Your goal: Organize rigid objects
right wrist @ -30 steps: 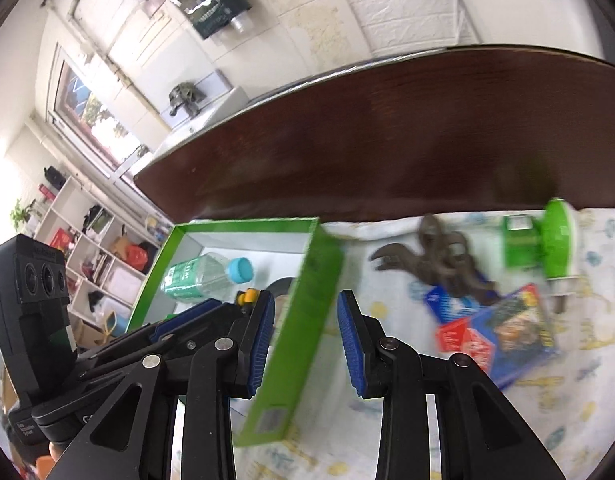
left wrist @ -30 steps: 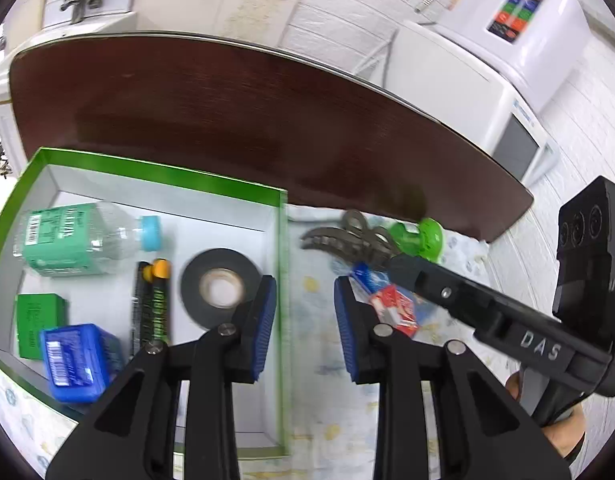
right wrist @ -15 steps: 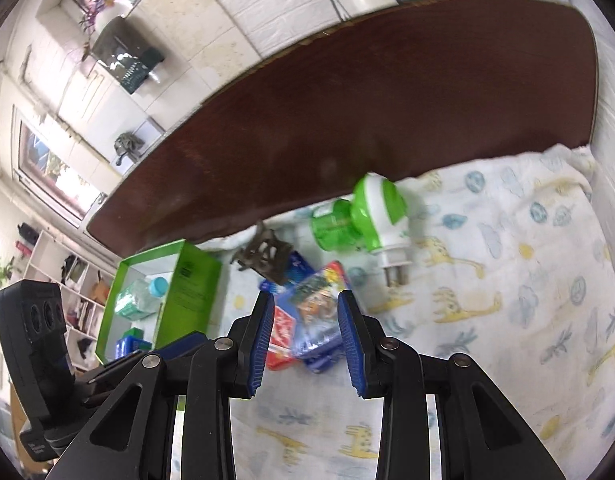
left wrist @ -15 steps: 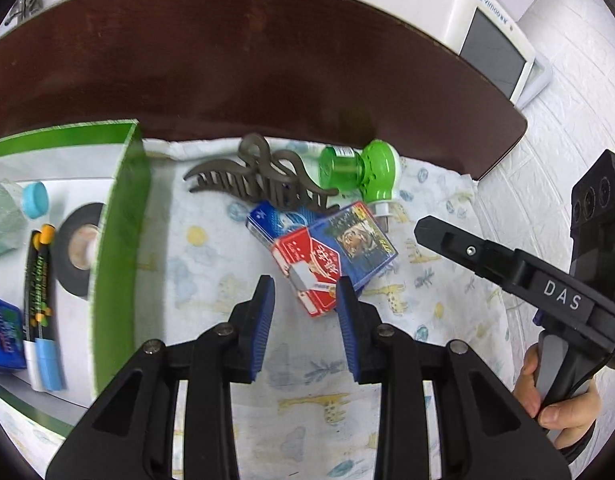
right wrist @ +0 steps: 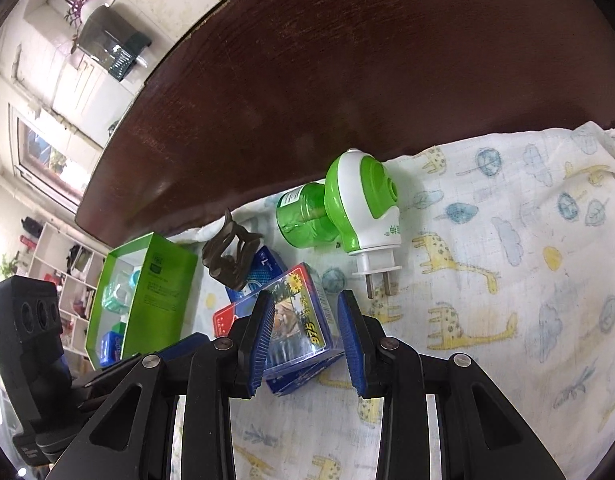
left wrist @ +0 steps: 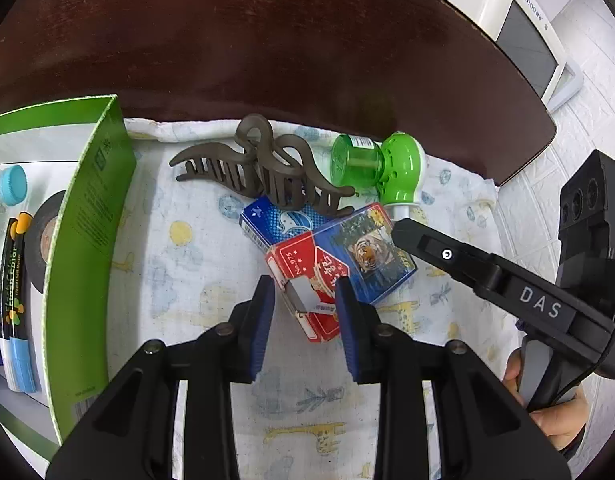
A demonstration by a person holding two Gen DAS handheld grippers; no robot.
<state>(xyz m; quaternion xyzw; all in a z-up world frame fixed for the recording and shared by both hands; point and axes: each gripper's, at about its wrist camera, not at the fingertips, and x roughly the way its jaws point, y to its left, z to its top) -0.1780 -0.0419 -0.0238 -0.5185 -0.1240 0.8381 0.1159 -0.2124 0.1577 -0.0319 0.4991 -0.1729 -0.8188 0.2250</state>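
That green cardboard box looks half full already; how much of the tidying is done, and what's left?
Done: the green cardboard box already holds a black tape roll, a marker pen and a blue-capped bottle. In hand: nothing gripped; the left gripper is open around the red card pack, the right gripper open around the blue tiger card pack. Left: both packs, another blue pack, the brown hair claw and the green plug-in vaporizer.
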